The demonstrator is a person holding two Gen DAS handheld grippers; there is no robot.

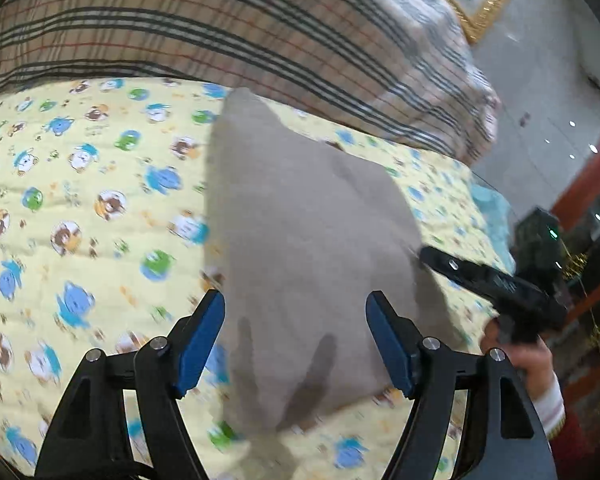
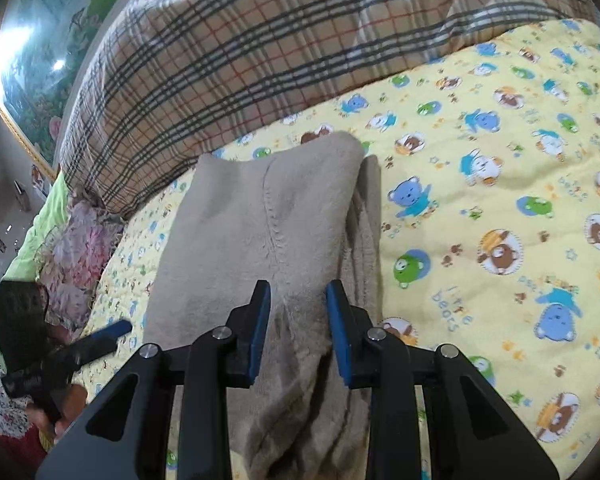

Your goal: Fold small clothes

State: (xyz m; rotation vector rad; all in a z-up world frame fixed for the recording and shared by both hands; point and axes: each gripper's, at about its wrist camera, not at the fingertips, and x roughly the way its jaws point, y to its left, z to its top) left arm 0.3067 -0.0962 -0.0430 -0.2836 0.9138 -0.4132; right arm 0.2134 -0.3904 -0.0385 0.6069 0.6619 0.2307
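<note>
Yellow bear-print quilt under plaid blanket | your folded beige garment lies on it | your left gripper gapes wide, empty | your right gripper part-open above garment, gripping nothing

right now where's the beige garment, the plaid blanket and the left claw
beige garment (image 2: 260, 216): right wrist view, middle of its folded top layer
plaid blanket (image 2: 228, 60): right wrist view, middle of its checked surface
left claw (image 1: 296, 336): left wrist view, midway between its blue fingertips
</note>
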